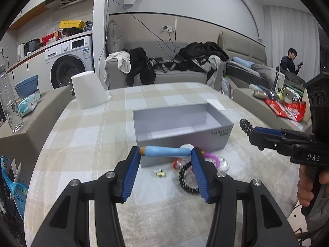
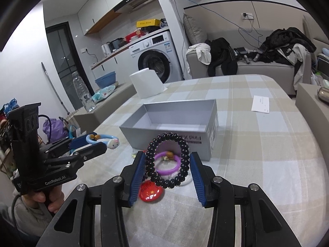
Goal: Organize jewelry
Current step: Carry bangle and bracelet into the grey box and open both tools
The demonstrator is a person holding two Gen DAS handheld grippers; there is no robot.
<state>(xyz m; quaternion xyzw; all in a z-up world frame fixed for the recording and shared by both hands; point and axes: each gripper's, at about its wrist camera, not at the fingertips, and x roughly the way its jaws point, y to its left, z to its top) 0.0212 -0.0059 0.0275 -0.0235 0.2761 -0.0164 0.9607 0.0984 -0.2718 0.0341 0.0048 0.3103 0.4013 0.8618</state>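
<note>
My left gripper [image 1: 165, 152] is shut on a light-blue bangle [image 1: 164, 151] with a brown bead and a white charm, held above the table just in front of the open grey box [image 1: 181, 123]. In the right wrist view that gripper [image 2: 100, 141] and its bangle [image 2: 102, 138] are at the left. My right gripper [image 2: 167, 155] is shut on a black bead bracelet [image 2: 152, 158], held upright before the box [image 2: 170, 123]. The right gripper [image 1: 254, 135] also shows at the right of the left wrist view. On the cloth lie a purple ring [image 2: 166, 169], a red piece [image 2: 152, 193] and a second black bracelet [image 1: 184, 178].
The table has a checked cloth [image 1: 102, 135]. A white cone-shaped object [image 1: 90, 90] stands at its far left and a white card [image 2: 260, 104] lies at the far right. A water bottle [image 1: 8, 98] stands on a ledge. A sofa with clothes [image 1: 164, 70] and a seated person [image 1: 290, 61] are beyond.
</note>
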